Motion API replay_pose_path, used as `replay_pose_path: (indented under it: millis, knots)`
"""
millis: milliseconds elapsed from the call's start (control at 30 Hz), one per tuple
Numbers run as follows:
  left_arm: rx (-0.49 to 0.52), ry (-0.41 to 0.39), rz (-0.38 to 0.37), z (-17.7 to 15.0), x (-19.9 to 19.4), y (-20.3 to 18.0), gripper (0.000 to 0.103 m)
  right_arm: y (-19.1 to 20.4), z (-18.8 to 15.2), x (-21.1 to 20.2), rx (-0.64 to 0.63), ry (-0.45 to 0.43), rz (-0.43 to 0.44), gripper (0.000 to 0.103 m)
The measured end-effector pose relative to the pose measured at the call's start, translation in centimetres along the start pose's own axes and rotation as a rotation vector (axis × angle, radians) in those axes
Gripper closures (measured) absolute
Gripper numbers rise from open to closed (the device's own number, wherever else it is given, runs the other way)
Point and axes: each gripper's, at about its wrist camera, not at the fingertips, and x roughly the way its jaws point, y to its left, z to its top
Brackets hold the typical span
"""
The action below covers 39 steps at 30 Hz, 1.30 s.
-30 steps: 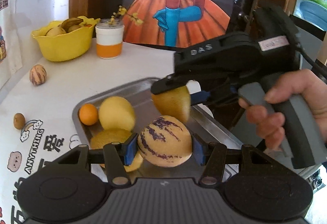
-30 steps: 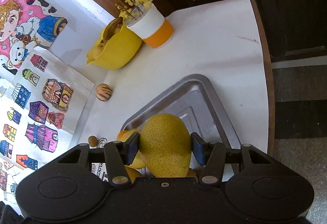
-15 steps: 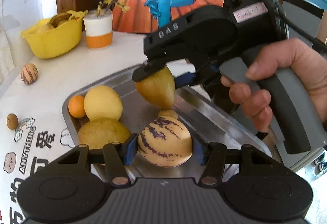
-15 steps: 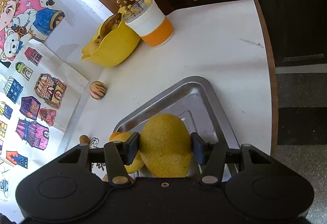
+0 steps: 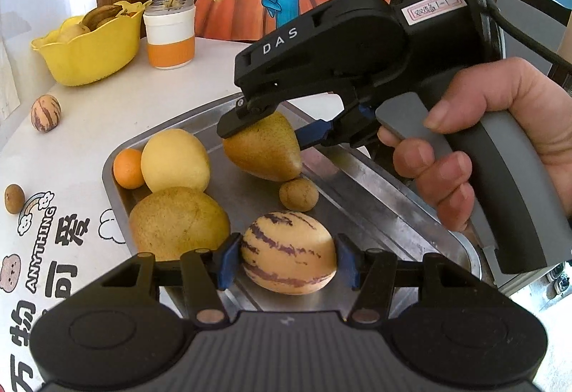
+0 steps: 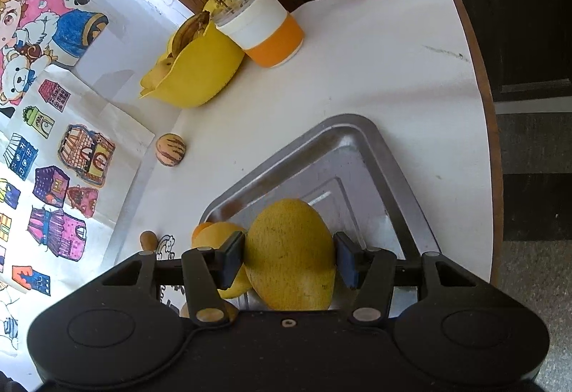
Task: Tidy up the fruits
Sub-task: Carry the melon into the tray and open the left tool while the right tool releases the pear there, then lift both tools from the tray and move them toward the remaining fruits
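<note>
My left gripper [image 5: 287, 261] is shut on a cream fruit with purple stripes [image 5: 289, 250], held low over the near end of the steel tray [image 5: 361, 177]. My right gripper [image 5: 275, 132], held by a hand, is shut on a yellow-brown pear [image 5: 264, 150] whose underside is at the tray floor, close to a small brown fruit [image 5: 298, 193]. The right wrist view shows the same pear [image 6: 289, 256] between the right gripper's [image 6: 289, 261] pads, above the tray [image 6: 357, 131]. In the tray's left part lie an orange [image 5: 128, 167], a yellow fruit [image 5: 175, 161] and a brown pear [image 5: 178, 224].
On the white table outside the tray lie a second striped fruit [image 5: 45, 113] and a small brown fruit [image 5: 14, 198]. A yellow bowl [image 5: 89, 48] with fruit and a white-and-orange cup [image 5: 171, 34] with flowers stand at the back. The table edge [image 6: 482, 141] runs right of the tray.
The right gripper has carried the pear down to the tray floor beside the small brown fruit. My left gripper has sunk closer to the tray, still holding the striped fruit.
</note>
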Motion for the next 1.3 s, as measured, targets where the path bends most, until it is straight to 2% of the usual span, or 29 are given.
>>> replay_pose_path:
  millis: [200, 267, 400, 467, 767, 1167, 1300]
  knots:
    - [-0.014, -0.014, -0.019, 0.0, -0.7, 0.3, 0.041, 0.7, -0.1, -1.4, -0.029, -0.036, 0.028, 0.045]
    - [-0.022, -0.025, -0.027, -0.1, -1.3, 0.5, 0.039, 1.4, -0.2, -2.1, -0.06, -0.049, 0.017, 0.041]
    - [-0.055, -0.079, -0.019, -0.6, -3.2, 1.2, 0.024, 2.4, -1.1, -3.8, -0.115, -0.081, 0.01, 0.031]
    - [-0.075, -0.102, -0.008, -1.0, -4.2, 1.7, 0.021, 2.8, -1.7, -4.7, -0.138, -0.098, 0.01, 0.021]
    - [-0.198, -0.174, 0.059, -4.4, -8.2, 4.3, 0.003, 3.9, -5.7, -8.5, -0.21, -0.147, 0.022, 0.005]
    - [-0.318, -0.182, 0.158, -7.7, -10.6, 7.6, 0.001, 3.9, -12.6, -10.9, -0.279, -0.19, -0.061, 0.001]
    - [-0.339, -0.19, 0.187, -8.8, -10.9, 8.2, 0.001, 3.4, -15.1, -11.1, -0.263, -0.239, -0.106, 0.001]
